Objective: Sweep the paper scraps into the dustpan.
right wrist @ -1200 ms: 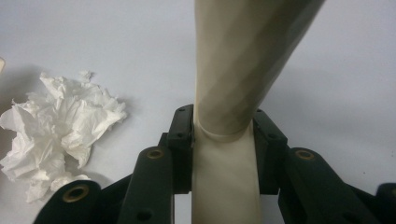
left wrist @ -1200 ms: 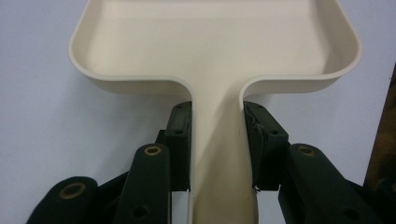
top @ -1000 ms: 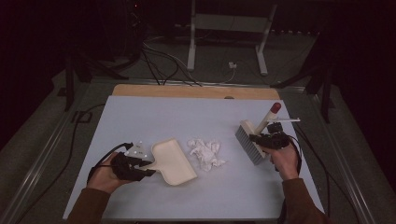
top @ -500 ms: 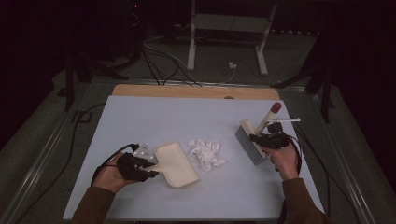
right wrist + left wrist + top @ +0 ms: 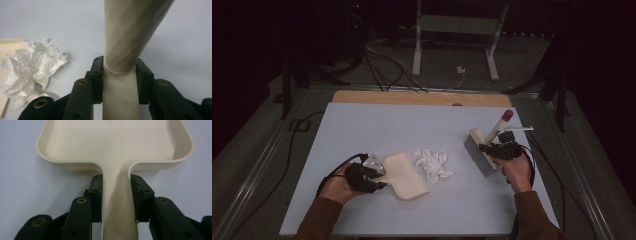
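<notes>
A cream dustpan lies on the pale table, left of centre. My left gripper is shut on its handle, jaws pressing both sides. Crumpled white paper sits just right of the pan's mouth. A cream hand brush with grey bristles and a red-tipped handle is held at the right, bristles toward the paper. My right gripper is shut on the brush handle.
The table's wooden far edge runs along the back. Black cables trail off the left side and beside the right hand. A metal stand stands on the floor behind the table.
My left hand has slid the dustpan slightly toward the near side and lower on the table. The right hand and brush have stayed put.
</notes>
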